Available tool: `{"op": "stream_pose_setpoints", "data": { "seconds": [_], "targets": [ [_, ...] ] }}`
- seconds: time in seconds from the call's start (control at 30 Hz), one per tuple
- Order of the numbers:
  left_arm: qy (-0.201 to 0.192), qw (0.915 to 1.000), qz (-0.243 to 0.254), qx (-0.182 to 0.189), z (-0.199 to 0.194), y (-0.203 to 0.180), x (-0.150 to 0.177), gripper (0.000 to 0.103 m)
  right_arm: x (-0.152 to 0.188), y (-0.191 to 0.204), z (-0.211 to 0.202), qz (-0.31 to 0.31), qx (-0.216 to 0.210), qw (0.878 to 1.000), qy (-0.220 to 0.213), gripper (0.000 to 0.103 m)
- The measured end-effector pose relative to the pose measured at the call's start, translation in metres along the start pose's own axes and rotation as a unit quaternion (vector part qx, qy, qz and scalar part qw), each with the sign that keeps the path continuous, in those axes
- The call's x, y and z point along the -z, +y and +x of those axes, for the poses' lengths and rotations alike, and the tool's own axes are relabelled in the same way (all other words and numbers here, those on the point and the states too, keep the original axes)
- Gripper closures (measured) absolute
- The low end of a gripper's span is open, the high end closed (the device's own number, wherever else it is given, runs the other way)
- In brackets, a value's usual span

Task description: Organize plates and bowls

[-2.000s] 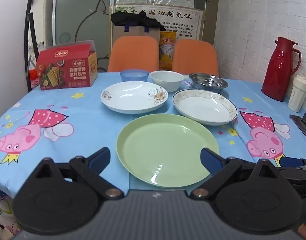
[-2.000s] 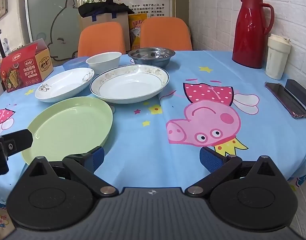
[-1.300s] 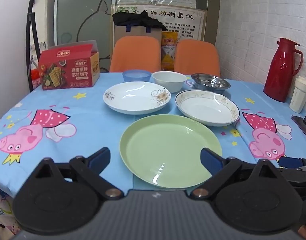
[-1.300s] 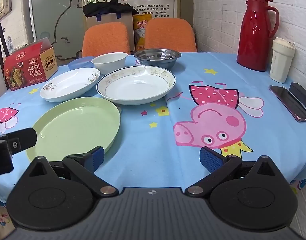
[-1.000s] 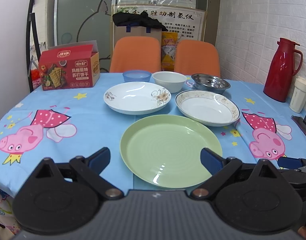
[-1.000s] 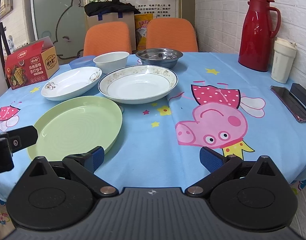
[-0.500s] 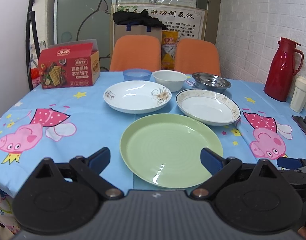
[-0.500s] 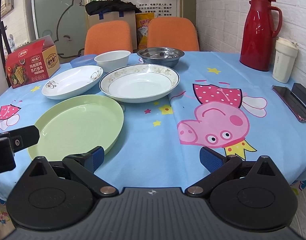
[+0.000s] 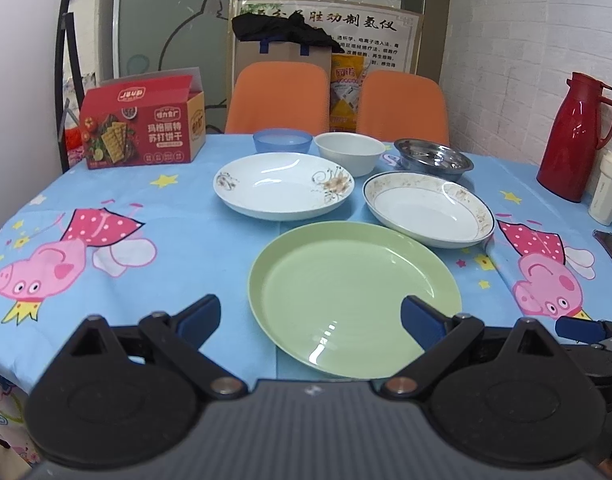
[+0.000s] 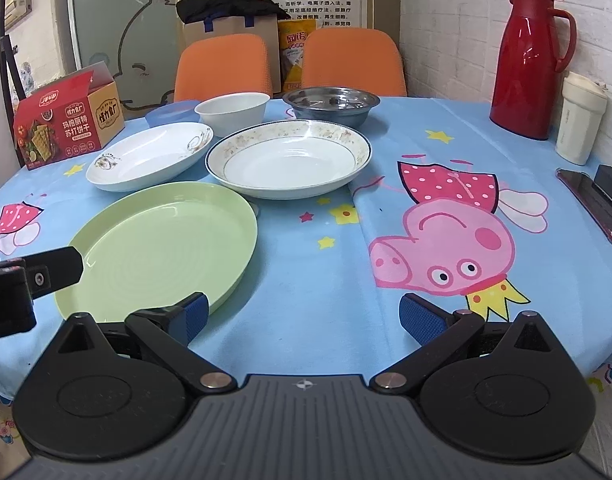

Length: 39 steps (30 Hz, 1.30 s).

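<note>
A green plate (image 9: 354, 296) (image 10: 162, 244) lies nearest me on the blue cartoon tablecloth. Behind it sit a white flower-printed plate (image 9: 284, 184) (image 10: 150, 158) and a gold-rimmed deep plate (image 9: 428, 208) (image 10: 288, 158). Further back stand a blue bowl (image 9: 282, 141), a white bowl (image 9: 349, 153) (image 10: 232, 109) and a steel bowl (image 9: 434, 158) (image 10: 332, 105). My left gripper (image 9: 310, 320) is open, hovering over the green plate's near edge. My right gripper (image 10: 304, 316) is open over bare cloth, right of that plate. Neither holds anything.
A red cracker box (image 9: 142, 124) stands back left. At the right are a red thermos (image 10: 530, 60), a white cup (image 10: 580, 120) and a phone (image 10: 594, 204). Two orange chairs (image 9: 278, 100) stand behind the table. The left gripper's body (image 10: 22, 280) shows at the right view's left edge.
Both views have shifted only slightly, with the dishes drifting a little rightward in frame. Both grippers stay open and no dish has moved.
</note>
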<state>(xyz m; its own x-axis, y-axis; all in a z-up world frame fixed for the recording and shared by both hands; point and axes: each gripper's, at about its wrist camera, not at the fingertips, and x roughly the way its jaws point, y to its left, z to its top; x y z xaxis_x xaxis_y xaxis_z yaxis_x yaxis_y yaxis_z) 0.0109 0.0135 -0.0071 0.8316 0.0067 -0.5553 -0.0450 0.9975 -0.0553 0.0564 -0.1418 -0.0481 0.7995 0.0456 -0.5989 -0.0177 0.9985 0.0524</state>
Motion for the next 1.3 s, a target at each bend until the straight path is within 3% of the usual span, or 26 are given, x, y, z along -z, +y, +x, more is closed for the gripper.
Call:
{"op": "stream_pose_setpoints", "data": {
  "seconds": [0.83,1.3],
  "targets": [
    [0.010,0.9998,-0.014,-0.006,0.016,0.013,-0.007,0.007,-0.007,-0.001,-0.001,0.011,-0.010,1.000,-0.013,0.000],
    [0.029,0.9992,-0.016,-0.021,0.033,0.027,-0.033,0.007,-0.032,0.017,0.006,-0.027,-0.013,1.000,0.000,0.000]
  ]
}}
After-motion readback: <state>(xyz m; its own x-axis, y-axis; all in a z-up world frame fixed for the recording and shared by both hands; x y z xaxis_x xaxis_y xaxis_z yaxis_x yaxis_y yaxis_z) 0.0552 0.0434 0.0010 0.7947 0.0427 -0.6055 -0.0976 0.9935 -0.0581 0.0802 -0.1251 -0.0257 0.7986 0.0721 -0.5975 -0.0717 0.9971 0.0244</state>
